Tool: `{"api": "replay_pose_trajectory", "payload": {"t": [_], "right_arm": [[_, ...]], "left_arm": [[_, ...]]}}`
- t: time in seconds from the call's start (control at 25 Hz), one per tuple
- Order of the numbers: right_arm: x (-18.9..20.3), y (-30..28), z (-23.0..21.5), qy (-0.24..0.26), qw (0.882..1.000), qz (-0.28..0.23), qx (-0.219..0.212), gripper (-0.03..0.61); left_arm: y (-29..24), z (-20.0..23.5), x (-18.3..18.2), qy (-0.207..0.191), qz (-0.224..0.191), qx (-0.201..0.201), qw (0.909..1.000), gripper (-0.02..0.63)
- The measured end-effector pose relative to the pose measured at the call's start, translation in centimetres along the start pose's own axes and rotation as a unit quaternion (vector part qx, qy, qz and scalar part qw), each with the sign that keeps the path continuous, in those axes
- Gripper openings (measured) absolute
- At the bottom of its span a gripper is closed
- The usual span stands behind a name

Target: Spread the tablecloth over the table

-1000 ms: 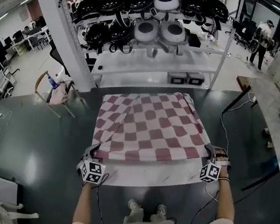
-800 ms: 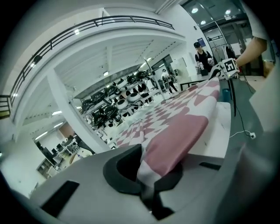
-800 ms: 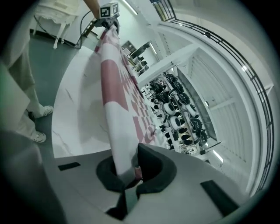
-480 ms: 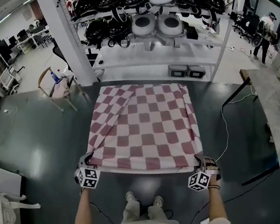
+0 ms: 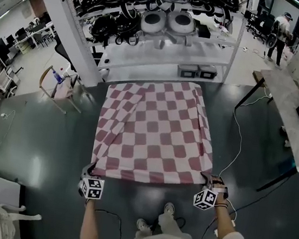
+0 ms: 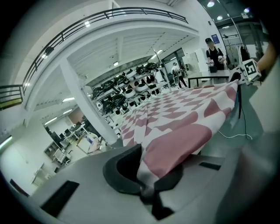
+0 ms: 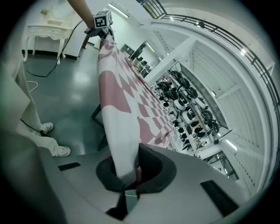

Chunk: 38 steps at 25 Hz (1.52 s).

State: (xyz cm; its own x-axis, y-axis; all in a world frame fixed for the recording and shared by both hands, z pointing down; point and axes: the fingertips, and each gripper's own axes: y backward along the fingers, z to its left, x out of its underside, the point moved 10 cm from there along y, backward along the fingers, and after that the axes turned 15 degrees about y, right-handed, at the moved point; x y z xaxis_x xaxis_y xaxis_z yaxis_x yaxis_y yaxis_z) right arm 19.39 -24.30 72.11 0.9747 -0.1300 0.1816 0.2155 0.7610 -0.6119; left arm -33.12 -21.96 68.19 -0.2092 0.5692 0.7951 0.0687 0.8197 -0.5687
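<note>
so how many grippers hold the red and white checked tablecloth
2. The left gripper pinches the checked tablecloth at its near left corner, the right gripper at its near right; none hidden.

Table draped in checked tablecloth — red and white, dark glossy floor, cable lying loose
</note>
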Motion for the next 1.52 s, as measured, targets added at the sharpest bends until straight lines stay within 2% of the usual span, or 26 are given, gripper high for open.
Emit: {"api": "replay_pose_trajectory", "payload": {"t": [0.12, 0.24, 0.4, 0.52, 0.56, 0.6, 0.64, 0.68, 0.76, 0.8, 0.96, 1.08, 1.24, 1.4, 1.44, 1.52], "right_arm": [[-2.4, 0.7, 2.0, 0.008, 1.000, 0.003, -0.011, 0.014], [-3.9, 0.4, 3.3, -0.016, 0.999, 0.025, -0.012, 0.014], [-4.6, -0.5, 4.0, -0.049, 0.997, 0.062, -0.004, 0.014], [-5.1, -0.8, 5.4, -0.057, 0.995, 0.079, -0.020, 0.033], [-5.2, -0.9, 5.7, -0.056, 0.995, 0.080, -0.029, 0.052], [-5.3, -1.0, 6.1, -0.057, 0.994, 0.079, -0.039, 0.099], [-5.4, -1.0, 6.5, -0.062, 0.994, 0.075, -0.051, 0.173], [-5.4, -0.9, 7.0, -0.068, 0.993, 0.071, -0.064, 0.211], [-5.3, -0.4, 8.1, -0.079, 0.992, 0.063, -0.082, 0.285], [-5.1, 0.1, 8.7, -0.087, 0.991, 0.059, -0.085, 0.293], [-4.2, 1.5, 8.9, -0.149, 0.985, 0.042, -0.072, 0.284], [-4.2, 3.4, 9.5, -0.185, 0.980, 0.025, -0.065, 0.279], [-3.5, 5.8, 8.3, -0.266, 0.964, -0.005, -0.019, 0.233], [-4.2, 8.0, 4.8, -0.337, 0.940, -0.045, 0.038, 0.163], [-4.5, 8.6, 3.9, -0.350, 0.934, -0.057, 0.051, 0.145], [-5.0, 9.8, 2.4, -0.364, 0.925, -0.078, 0.069, 0.107]], "left_arm": [[-0.2, 2.3, 1.7, -0.007, 0.003, 0.010, 0.9999, 0.028], [-0.9, 3.6, 3.3, -0.015, 0.007, 0.033, 0.9993, 0.028], [-1.8, 3.0, 5.6, -0.012, 0.000, 0.065, 0.9978, 0.029], [-1.8, 1.8, 8.0, -0.028, 0.014, 0.084, 0.9960, 0.032], [-1.9, 1.5, 8.7, -0.032, 0.024, 0.090, 0.9952, 0.052], [-1.9, 1.2, 9.4, -0.033, 0.034, 0.097, 0.9941, 0.127], [-1.8, 0.9, 10.0, -0.034, 0.047, 0.103, 0.9929, 0.215], [-1.5, 0.7, 10.6, -0.035, 0.059, 0.107, 0.9918, 0.285], [-0.4, 0.6, 12.0, -0.038, 0.076, 0.106, 0.9908, 0.335], [0.4, 0.6, 12.7, -0.034, 0.080, 0.102, 0.9910, 0.345], [3.3, -0.4, 13.2, 0.014, 0.069, 0.080, 0.9944, 0.350], [5.9, -1.7, 13.5, 0.031, 0.052, 0.070, 0.9957, 0.350], [8.0, -3.9, 11.0, 0.066, -0.005, 0.067, 0.9956, 0.342], [10.3, -5.5, 6.4, 0.071, -0.071, 0.075, 0.9921, 0.263], [10.8, -5.9, 5.3, 0.074, -0.088, 0.078, 0.9902, 0.212], [11.9, -6.7, 3.3, 0.081, -0.119, 0.085, 0.9859, 0.152]]}}
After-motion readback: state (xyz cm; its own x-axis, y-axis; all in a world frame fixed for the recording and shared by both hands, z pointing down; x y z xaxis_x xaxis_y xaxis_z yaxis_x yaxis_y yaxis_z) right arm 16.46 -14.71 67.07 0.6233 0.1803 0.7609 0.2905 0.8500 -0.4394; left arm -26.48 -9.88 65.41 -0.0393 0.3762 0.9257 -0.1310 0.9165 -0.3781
